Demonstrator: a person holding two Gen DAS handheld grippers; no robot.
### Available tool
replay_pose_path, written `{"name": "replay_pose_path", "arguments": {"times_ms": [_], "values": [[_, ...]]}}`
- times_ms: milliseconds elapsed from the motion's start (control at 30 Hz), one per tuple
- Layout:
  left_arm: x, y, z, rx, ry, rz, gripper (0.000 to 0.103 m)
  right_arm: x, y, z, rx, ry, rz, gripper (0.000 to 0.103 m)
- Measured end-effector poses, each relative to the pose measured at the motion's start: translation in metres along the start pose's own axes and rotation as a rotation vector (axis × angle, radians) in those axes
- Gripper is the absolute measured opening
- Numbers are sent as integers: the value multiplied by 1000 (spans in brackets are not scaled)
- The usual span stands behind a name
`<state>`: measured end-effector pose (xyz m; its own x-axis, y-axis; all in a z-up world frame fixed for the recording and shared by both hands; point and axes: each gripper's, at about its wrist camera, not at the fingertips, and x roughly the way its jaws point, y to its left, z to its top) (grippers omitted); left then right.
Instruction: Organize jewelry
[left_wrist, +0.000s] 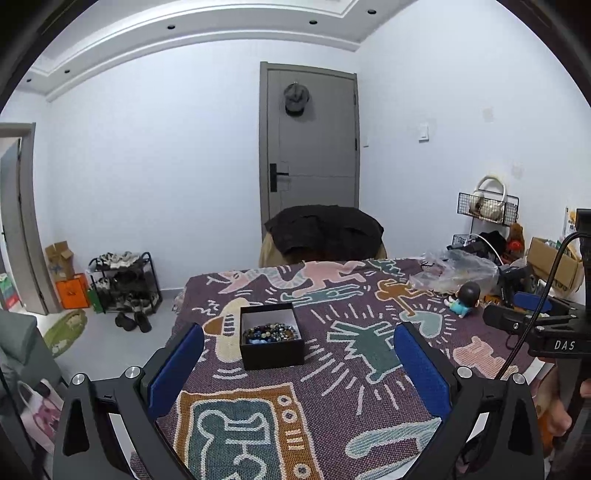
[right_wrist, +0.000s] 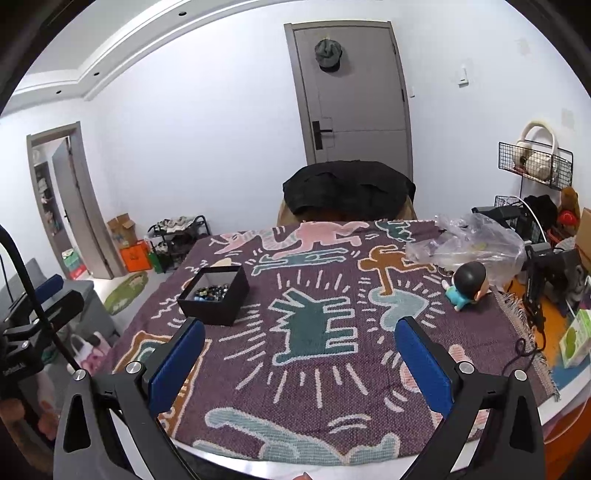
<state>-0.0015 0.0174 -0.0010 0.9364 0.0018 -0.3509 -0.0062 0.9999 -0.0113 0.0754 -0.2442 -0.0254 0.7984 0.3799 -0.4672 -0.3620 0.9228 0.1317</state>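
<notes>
Left gripper (left_wrist: 299, 354) hangs over a patterned purple cloth (left_wrist: 332, 398) w/ blue pads (left_wrist: 177, 369) spread wide, nothing btwn them. Just ahead sits a black box (left_wrist: 271, 341), lid off, beaded jewelry (left_wrist: 269, 331) piled inside. Right gripper (left_wrist: 535, 317) at far right edge; doll (left_wrist: 463, 297) and plastic bag (left_wrist: 458, 271) beyond.

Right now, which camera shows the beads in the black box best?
The left wrist view: the box sits almost straight ahead, and the beads show across its floor. In the right wrist view the box sits off to the left, and its near wall hides some of the beads.
</notes>
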Motion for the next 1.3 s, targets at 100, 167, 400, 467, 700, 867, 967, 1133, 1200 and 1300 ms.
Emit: {"name": "replay_pose_path", "arguments": {"times_ms": [100, 167, 400, 467, 700, 867, 967, 1133, 1200, 1300], "values": [[2, 0, -1, -2, 4, -5, 103, 2, 1, -2, -4, 6, 1, 103], [2, 0, -2, -1, 6, -5, 103, 2, 1, -3, -3, 2, -6, 103], [2, -1, -2, 1, 9, -18, 103, 1, -9, -1, 34, -5, -12, 103], [2, -1, -3, -1, 9, -23, 103, 0, -9, 0, 35, -7, -10, 103], [2, -2, -2, 4, 11, -25, 103, -2, -8, 3, 25, -20, -22, 103], [1, -1, -1, 4, 11, -24, 103, -2, -7, 3, 24, -16, -19, 103], [1, 1, -1, -1, 9, -26, 103, -2, -6, 3, 18, -19, -19, 103], [3, 1, -1, 0, 17, -28, 103, 0, -6, 1, 18, -12, -20, 103], [2, 1, -1, 2, 14, -26, 103, 1, -7, 1, 24, -6, -19, 103], [1, 1, 0, 4, 1, -20, 103, 1, -7, 1, 22, -8, -19, 103]]}}
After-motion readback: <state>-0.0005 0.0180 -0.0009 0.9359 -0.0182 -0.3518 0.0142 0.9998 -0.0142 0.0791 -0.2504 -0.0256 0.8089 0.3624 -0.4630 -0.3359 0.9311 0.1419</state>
